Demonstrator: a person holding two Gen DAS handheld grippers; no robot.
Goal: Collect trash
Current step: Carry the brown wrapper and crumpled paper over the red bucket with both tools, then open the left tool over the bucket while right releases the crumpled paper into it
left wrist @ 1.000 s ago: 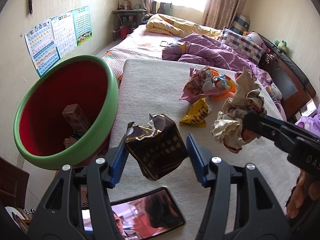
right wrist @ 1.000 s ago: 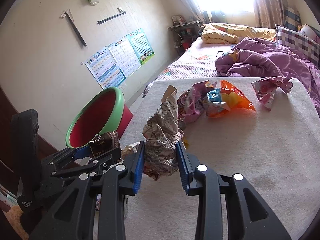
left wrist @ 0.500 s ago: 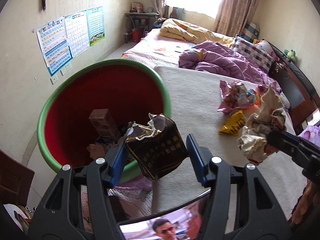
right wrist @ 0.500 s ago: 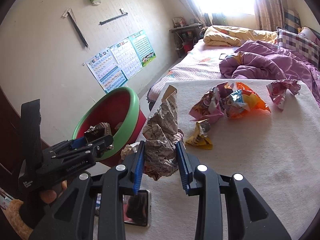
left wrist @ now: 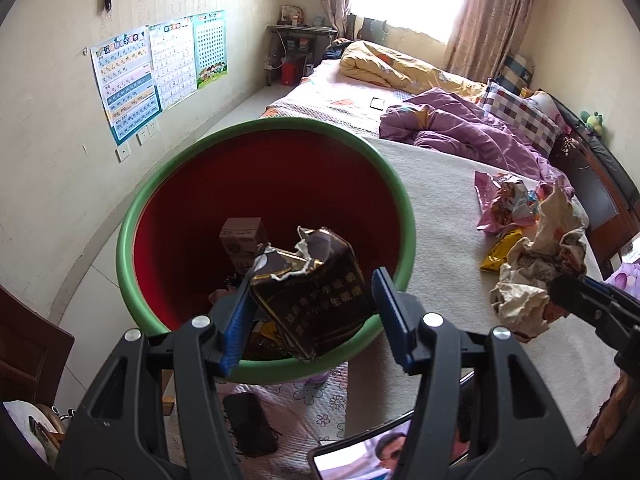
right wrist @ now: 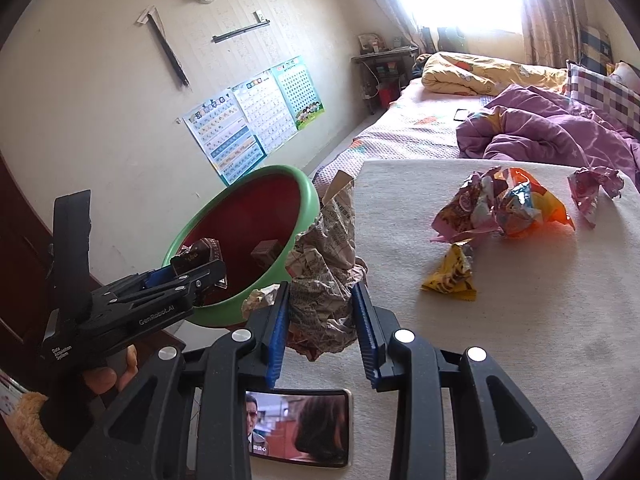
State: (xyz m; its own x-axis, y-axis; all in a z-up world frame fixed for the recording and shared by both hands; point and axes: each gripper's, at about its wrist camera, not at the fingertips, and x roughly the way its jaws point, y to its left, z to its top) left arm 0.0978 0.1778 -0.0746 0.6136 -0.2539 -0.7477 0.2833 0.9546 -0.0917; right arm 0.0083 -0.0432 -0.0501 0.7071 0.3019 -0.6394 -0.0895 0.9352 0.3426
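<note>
Left gripper (left wrist: 312, 312) clamped on a crumpled glossy brown carton (left wrist: 316, 296), poised over the round red green-rimmed bin (left wrist: 264, 204). At three o'clock, right gripper (right wrist: 322, 320) pinching a wad of crinkled newsprint (right wrist: 328, 280); foil wrappers (right wrist: 500, 208) beyond, one o'clock, on beige cloth (right wrist: 520, 340).

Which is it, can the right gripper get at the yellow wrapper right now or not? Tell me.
Probably not as things stand. The right gripper is shut on the crumpled newspaper, so it is occupied. The yellow wrapper lies uncovered on the cream mat; it would need to drop the paper first.
</note>
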